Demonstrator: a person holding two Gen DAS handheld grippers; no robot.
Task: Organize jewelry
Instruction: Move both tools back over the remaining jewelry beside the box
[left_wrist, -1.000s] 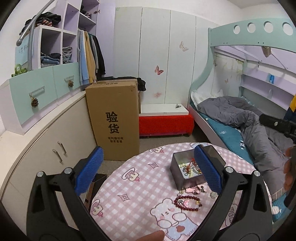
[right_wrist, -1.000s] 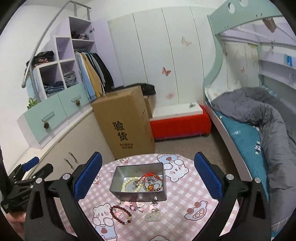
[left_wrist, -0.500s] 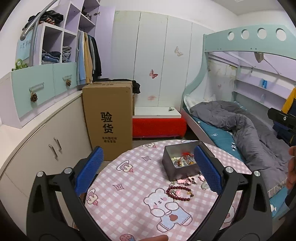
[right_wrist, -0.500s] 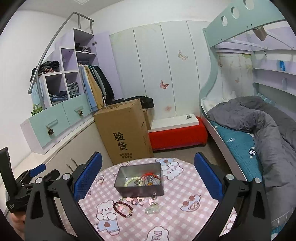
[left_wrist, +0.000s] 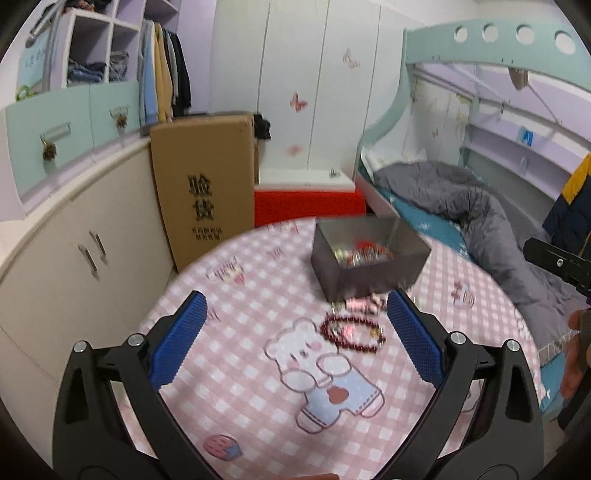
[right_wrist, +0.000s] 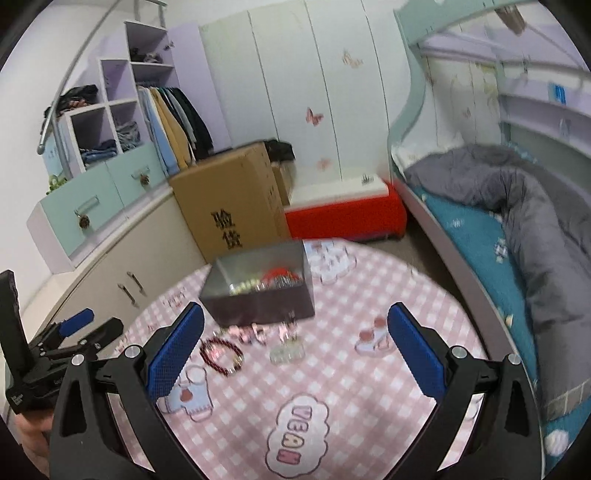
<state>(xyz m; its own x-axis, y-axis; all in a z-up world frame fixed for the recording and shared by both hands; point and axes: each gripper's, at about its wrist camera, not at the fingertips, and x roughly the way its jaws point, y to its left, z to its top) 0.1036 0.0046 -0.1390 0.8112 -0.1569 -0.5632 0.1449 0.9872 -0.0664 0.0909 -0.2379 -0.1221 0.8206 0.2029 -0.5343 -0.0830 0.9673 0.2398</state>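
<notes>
From my left tongs' view, the left gripper (left_wrist: 295, 332) fills the lower half of the frame, its blue pads spread wide with nothing between them. One grey metal box (left_wrist: 369, 262) stands right of centre on the pink checked table (left_wrist: 240, 369), already holding beads and something red. One dark red bead bracelet (left_wrist: 352, 332) lies just below centre, between my pads in the frame but on the cloth, not gripped. A blurred cluster of small pink pieces (left_wrist: 364, 304) sits between bracelet and box; I cannot count them here.

From my right tongs' view, the right gripper (right_wrist: 295, 332) is equally wide open and holds nothing. The box (right_wrist: 258, 291) sits left of centre. Below it I count the one bracelet (right_wrist: 221, 352) at lower left, near my left pad in the frame, a few small pink pieces (right_wrist: 255, 334) in a loose row, too blurred to number, and one pale clear piece (right_wrist: 286, 350) near the middle. My left gripper (right_wrist: 66, 343) shows at the far left edge.

I judge I am at the approach: some jewelry is boxed, several pieces remain loose. Next I need to drop onto one piece, likely the bracelet, and close gently on its beads.
</notes>
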